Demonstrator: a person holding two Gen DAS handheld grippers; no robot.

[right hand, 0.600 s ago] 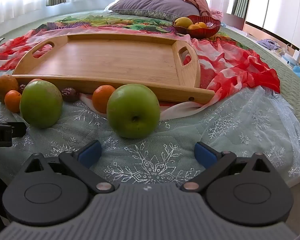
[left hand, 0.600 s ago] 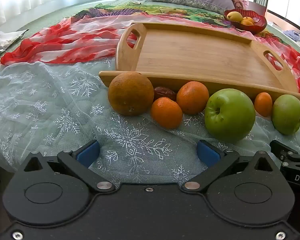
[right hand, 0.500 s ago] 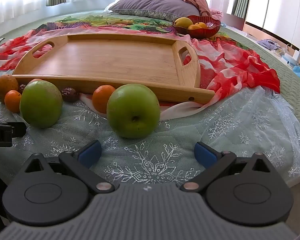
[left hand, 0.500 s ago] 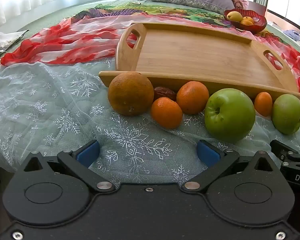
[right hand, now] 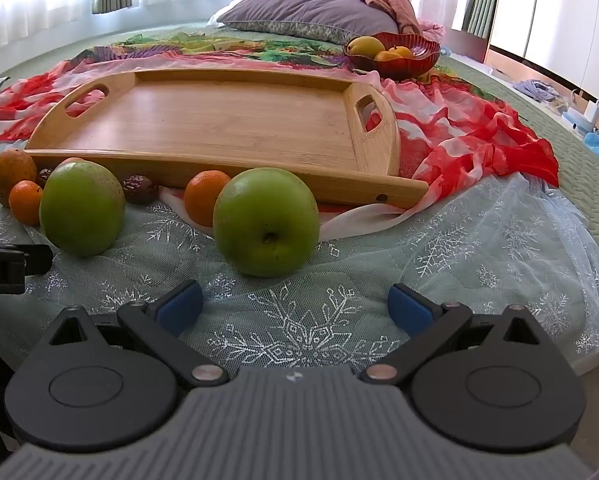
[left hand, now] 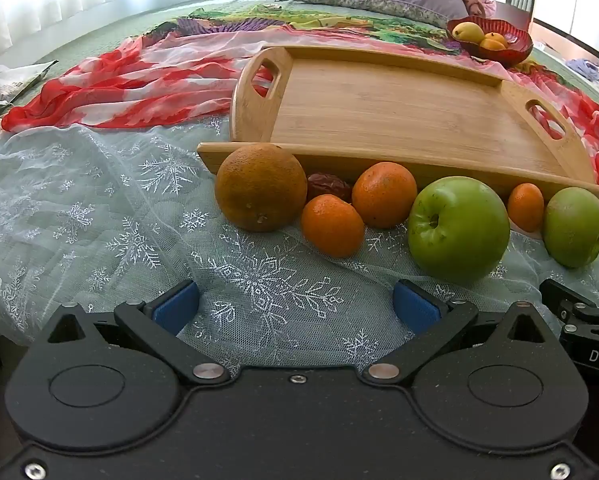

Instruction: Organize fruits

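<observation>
A bare wooden tray point(left hand: 399, 108) point(right hand: 227, 120) lies on the bed. Fruit lies in a row in front of it: a large orange point(left hand: 260, 187), two tangerines point(left hand: 332, 225) point(left hand: 384, 194), a dark date point(left hand: 329, 186), a green apple point(left hand: 458, 229) point(right hand: 81, 208), a small tangerine point(left hand: 525, 207) point(right hand: 205, 198) and a second green apple point(left hand: 574, 226) point(right hand: 266, 222). My left gripper point(left hand: 295, 306) is open and empty, short of the tangerines. My right gripper point(right hand: 295, 306) is open and empty, just short of the second apple.
A red bowl point(left hand: 515, 46) point(right hand: 413, 60) with yellow fruit stands behind the tray near a purple pillow point(right hand: 311, 12). A red and white scarf point(left hand: 131, 80) and lace cloth point(left hand: 99, 208) cover the bed. The bed edge drops at the right point(right hand: 595, 208).
</observation>
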